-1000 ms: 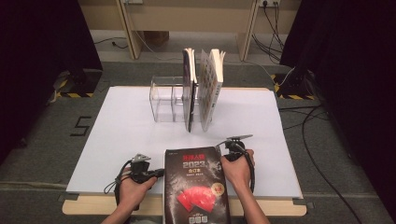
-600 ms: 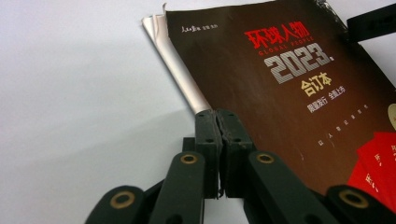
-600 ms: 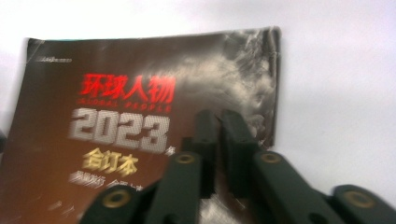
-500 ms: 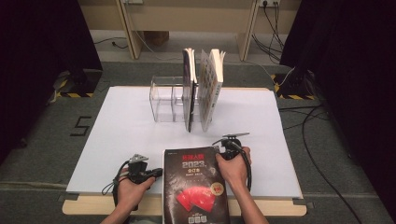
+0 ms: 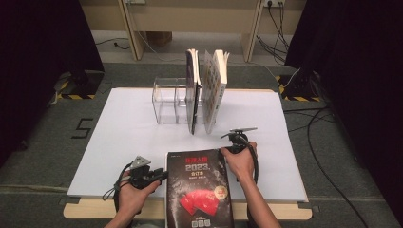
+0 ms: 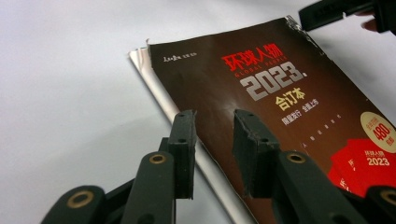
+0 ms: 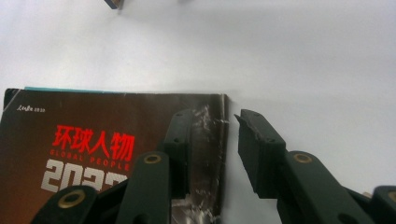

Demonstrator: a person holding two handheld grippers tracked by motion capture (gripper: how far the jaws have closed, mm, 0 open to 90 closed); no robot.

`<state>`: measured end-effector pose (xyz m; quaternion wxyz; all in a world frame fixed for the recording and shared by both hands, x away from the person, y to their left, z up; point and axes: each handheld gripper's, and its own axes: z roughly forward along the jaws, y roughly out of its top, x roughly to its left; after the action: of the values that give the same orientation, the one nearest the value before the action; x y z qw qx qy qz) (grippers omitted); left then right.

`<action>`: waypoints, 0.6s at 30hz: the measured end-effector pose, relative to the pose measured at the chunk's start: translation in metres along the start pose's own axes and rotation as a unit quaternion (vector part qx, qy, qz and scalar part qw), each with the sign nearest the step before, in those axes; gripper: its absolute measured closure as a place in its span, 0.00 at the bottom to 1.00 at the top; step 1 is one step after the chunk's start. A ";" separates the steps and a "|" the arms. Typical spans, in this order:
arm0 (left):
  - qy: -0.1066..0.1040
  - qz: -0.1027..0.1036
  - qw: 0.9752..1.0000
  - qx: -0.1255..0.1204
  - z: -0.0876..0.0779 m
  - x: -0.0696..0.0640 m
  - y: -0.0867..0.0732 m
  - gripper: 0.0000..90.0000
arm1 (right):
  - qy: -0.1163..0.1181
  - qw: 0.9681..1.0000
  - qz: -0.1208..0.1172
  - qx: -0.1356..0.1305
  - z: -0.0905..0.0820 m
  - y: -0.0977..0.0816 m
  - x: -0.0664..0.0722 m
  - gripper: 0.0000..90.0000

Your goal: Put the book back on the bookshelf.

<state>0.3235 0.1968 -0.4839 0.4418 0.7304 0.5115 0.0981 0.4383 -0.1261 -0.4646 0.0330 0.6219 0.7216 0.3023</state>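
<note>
The dark magazine (image 5: 198, 190) with the red title and "2023" on its cover lies flat at the near edge of the bench (image 5: 133, 142), between my two hands, its bottom end reaching past the bench edge toward me. My left tool (image 6: 212, 140) sits at the magazine's left edge; its jaws have just been opening and now stand apart, one over the bench and one over the cover, with the edge of the magazine in the gap between them, and the pads do not press on it. In the high view this tool (image 5: 159, 175) lies just beside the magazine's left side. My right tool (image 7: 215, 140) is at the far right corner of the magazine; its jaws have just been opening too and stand spread, one above the worn, scuffed corner of the cover and the other above bare bench, gripping nothing. Farther back on the bench stands a clear rack (image 5: 168, 99), with two books (image 5: 209, 90) upright at its right end, well apart from the magazine.
</note>
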 end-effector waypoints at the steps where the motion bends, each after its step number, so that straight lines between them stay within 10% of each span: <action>1: -0.001 0.003 1.000 0.002 0.002 -0.001 0.000 0.76 | 0.003 1.000 0.004 0.003 0.002 0.001 -0.001 0.72; 18: 0.008 0.007 1.000 0.024 0.013 0.004 -0.008 0.76 | 0.018 1.000 0.002 0.010 0.014 0.011 -0.002 0.71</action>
<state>0.3280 0.1936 -0.4986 0.4194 0.7433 0.5125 0.0946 0.4543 -0.1221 -0.4712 0.0134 0.6182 0.7238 0.3064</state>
